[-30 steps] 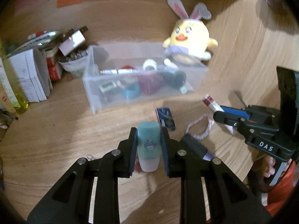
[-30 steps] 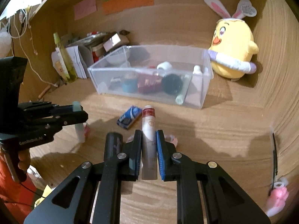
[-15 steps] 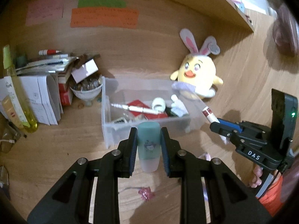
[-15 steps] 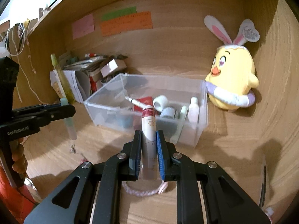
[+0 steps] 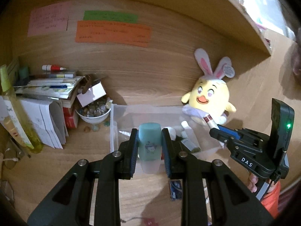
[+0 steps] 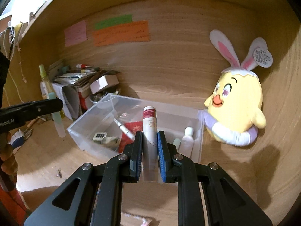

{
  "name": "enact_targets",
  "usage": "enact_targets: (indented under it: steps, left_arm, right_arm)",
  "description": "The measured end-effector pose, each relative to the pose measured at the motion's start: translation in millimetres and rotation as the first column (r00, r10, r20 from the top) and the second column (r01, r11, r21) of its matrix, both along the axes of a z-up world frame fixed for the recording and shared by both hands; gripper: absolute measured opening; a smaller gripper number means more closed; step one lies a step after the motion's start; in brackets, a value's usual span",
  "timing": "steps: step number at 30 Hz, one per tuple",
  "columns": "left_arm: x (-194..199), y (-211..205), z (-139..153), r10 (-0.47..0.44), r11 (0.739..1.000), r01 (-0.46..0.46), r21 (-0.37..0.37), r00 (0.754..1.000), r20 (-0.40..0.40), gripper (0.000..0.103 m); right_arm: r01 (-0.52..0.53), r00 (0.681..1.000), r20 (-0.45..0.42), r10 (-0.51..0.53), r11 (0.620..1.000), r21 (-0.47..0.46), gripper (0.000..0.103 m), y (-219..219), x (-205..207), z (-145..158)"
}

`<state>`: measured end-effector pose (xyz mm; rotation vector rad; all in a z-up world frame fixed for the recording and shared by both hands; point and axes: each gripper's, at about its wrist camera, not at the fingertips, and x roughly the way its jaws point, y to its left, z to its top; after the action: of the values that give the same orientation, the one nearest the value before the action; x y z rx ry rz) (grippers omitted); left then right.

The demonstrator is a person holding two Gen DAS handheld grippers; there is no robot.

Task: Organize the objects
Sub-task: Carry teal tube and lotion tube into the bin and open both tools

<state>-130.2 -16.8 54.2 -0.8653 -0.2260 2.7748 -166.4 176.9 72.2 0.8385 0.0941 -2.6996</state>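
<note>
My left gripper [image 5: 149,151] is shut on a teal-capped stick with a frosted base [image 5: 150,146], held upright in the air in front of the clear plastic bin [image 5: 113,131]. My right gripper [image 6: 149,155] is shut on a slim white tube with a red band at its top [image 6: 149,130], raised before the same bin [image 6: 80,131]. That bin holds a pen [image 6: 123,128], a red packet [image 6: 131,131], small white bottles [image 6: 186,140] and other bits. Each gripper shows in the other's view: the right one [image 5: 222,133] with its tube, the left one [image 6: 56,105] with its stick.
A yellow chick plush with bunny ears [image 6: 235,103] leans on the back wall right of the bin. Left of the bin are a bowl of glass beads [image 5: 93,111], stacked papers [image 5: 45,92] and a tall yellow-green bottle [image 5: 17,113]. A small blue box [image 5: 175,189] lies on the desk.
Both grippers have risen from the desk and moved toward the bin, each keeping its item. The blue box and pink band have dropped low in the views.
</note>
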Motion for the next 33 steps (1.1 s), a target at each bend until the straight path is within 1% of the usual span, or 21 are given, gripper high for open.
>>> enact_targets:
  steps: [5,13,15,20,28,30,32,33]
  left_arm:
    - [-26.4,-0.1,-10.8,0.033,0.999,-0.032,-0.029,0.999,0.04,0.024]
    - [-60.3,2.0,-35.7,0.073,0.995,-0.065,-0.078,0.992,0.104,0.024]
    - [-66.1,5.3,-42.4,0.073,0.994,-0.062,-0.095,0.991,0.116,0.024]
    - [-76.6,12.8,-59.2,0.053,0.993,-0.036,-0.109,0.986,0.159,0.024]
    - [-79.1,17.3,-66.4,0.031,0.994,-0.01,-0.107,0.981,0.193,0.024]
    - [-78.2,17.8,-65.2,0.029,0.994,-0.007,-0.111,0.98,0.196,0.025]
    - [-75.8,18.3,-62.7,0.028,0.993,-0.006,-0.115,0.981,0.193,0.029]
    - [-74.4,18.6,-61.3,0.028,0.993,-0.006,-0.117,0.982,0.189,0.031]
  right_arm:
    - [0.015,1.0,0.026,-0.015,1.0,0.011,0.014,4.7,-24.6,-10.1]
    - [0.026,0.993,0.116,-0.029,0.999,0.021,0.014,10.5,-56.5,-40.7]
    - [0.023,0.991,0.131,-0.026,0.999,0.025,0.014,9.5,-59.7,-45.4]
    - [0.016,0.989,0.148,-0.022,0.999,0.04,0.014,6.1,-64.2,-51.9]
    - [0.009,0.989,0.149,-0.018,0.998,0.062,0.014,-2.0,-64.3,-56.8]
    - [0.002,0.988,0.153,-0.012,0.998,0.063,0.016,-2.9,-63.6,-56.5]
    - [-0.006,0.987,0.16,-0.002,0.999,0.053,0.024,-3.6,-62.5,-55.3]
    - [-0.008,0.987,0.16,0.0,0.999,0.048,0.027,-3.5,-61.3,-54.4]
